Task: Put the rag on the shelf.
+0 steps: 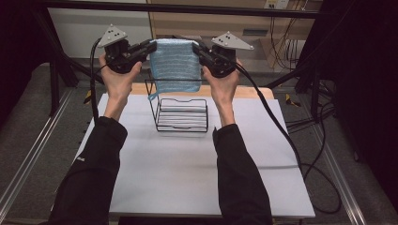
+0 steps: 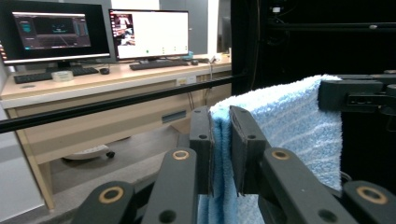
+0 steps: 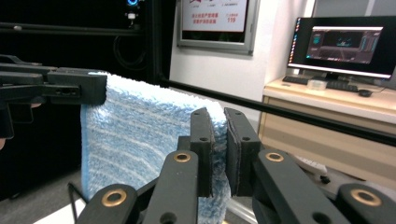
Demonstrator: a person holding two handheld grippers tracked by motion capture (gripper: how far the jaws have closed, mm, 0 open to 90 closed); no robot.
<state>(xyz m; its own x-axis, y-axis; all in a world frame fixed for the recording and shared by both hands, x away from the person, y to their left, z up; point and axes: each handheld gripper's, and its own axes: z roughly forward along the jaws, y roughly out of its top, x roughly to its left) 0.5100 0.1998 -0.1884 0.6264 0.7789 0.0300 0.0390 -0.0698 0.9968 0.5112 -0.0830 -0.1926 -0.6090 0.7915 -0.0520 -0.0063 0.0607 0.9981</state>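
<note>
A blue towel (image 1: 174,65) was held stretched between the left gripper (image 1: 149,47) and right gripper (image 1: 199,48), both jaws clamped on its top corners, above a wire rack (image 1: 182,115).

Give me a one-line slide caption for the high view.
Left gripper and right gripper hold a folded blue towel by its top corners above a black wire rack.

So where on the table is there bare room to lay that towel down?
The white table is bare between the forearms, in front of the wire rack, and on either side of it. It is crowded only at the rack, below the blue towel that both grippers hold.
</note>
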